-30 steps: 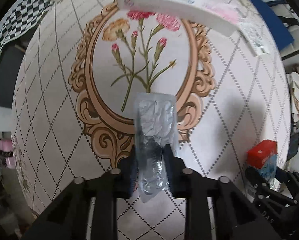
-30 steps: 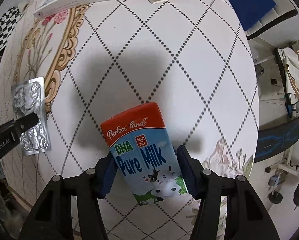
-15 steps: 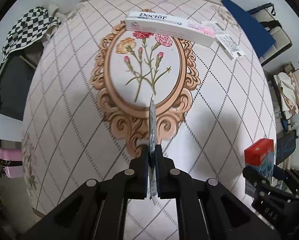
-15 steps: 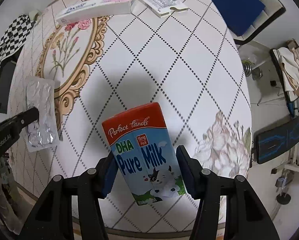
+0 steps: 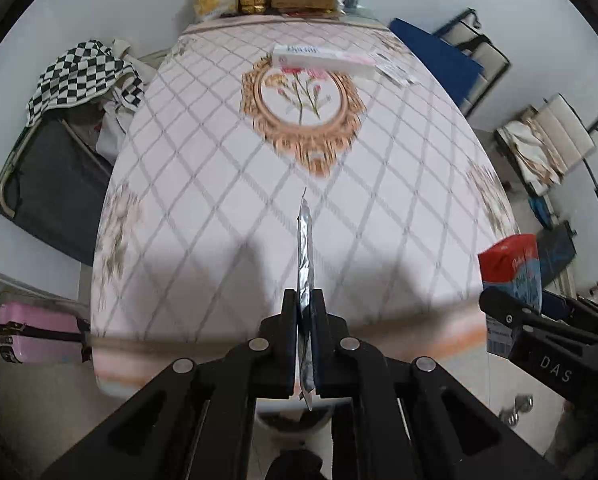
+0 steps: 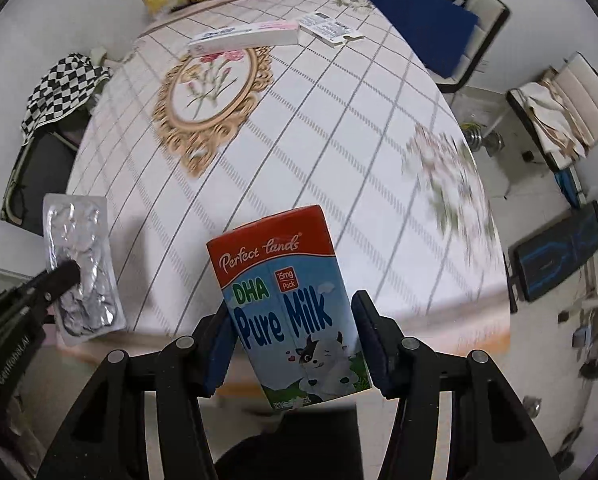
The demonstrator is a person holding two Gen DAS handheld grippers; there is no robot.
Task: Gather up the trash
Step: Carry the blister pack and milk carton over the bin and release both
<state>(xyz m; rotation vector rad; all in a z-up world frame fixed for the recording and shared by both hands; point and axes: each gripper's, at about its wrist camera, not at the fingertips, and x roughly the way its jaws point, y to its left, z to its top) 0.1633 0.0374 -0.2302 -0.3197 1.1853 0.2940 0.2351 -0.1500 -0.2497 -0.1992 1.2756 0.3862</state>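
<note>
The table (image 5: 203, 184) carries one long white box (image 6: 243, 38) and one flat opened carton (image 6: 329, 28). The right gripper (image 6: 295, 340) clamps one milk carton (image 6: 291, 308) in the air over the table's near edge; its printed front shows only in the right view. The left gripper (image 5: 306, 340) pinches one foil blister pack (image 5: 305, 252), edge-on in the left view, flat-faced in the right.
</note>
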